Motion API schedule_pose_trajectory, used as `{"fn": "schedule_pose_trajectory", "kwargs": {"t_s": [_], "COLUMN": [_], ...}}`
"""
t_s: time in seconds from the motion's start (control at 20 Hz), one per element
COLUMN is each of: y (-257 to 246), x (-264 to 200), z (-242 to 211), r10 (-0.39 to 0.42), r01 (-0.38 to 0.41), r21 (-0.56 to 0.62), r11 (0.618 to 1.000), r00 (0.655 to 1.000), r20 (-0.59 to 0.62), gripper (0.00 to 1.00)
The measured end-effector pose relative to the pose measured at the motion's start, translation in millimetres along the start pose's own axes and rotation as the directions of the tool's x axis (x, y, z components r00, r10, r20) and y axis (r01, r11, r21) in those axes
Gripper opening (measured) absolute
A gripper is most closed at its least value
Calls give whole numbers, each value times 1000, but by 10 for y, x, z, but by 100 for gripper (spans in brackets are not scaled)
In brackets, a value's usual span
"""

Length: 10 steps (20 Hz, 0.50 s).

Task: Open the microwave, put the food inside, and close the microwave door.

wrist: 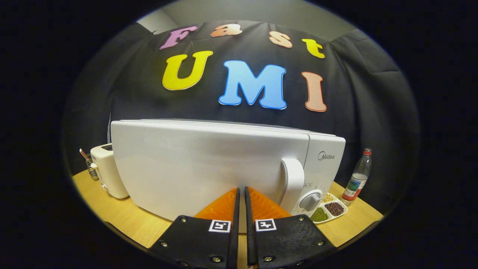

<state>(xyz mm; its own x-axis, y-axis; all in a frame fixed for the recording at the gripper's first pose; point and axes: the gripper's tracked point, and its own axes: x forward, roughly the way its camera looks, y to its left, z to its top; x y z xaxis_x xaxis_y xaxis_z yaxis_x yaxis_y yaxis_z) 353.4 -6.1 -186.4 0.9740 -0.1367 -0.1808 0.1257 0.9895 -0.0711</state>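
A white microwave [209, 164] stands on the wooden table [134, 224] with its door closed. Its upright white handle [293, 183] is at the door's right side, next to the control panel with a round knob [310, 200]. My gripper [241, 189] is shut, its two fingers nearly touching with nothing between them. The fingertips are right at the lower part of the door, a little left of the handle; I cannot tell whether they touch it.
A white toaster [106, 170] sits left of the microwave, with a small glass holding utensils [89, 166] beyond it. To the right are a divided white dish of beans and grains [330, 209] and a plastic bottle with a red cap [357, 178].
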Motion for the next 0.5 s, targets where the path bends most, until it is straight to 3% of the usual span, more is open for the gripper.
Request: {"fn": "schedule_pose_trajectory", "kwargs": {"t_s": [0.5], "y": [-268], "x": [-1106], "z": [500], "r10": [91], "r01": [-94], "r21": [50], "r11": [994], "r00": [995], "r20": [47], "gripper": [10]}}
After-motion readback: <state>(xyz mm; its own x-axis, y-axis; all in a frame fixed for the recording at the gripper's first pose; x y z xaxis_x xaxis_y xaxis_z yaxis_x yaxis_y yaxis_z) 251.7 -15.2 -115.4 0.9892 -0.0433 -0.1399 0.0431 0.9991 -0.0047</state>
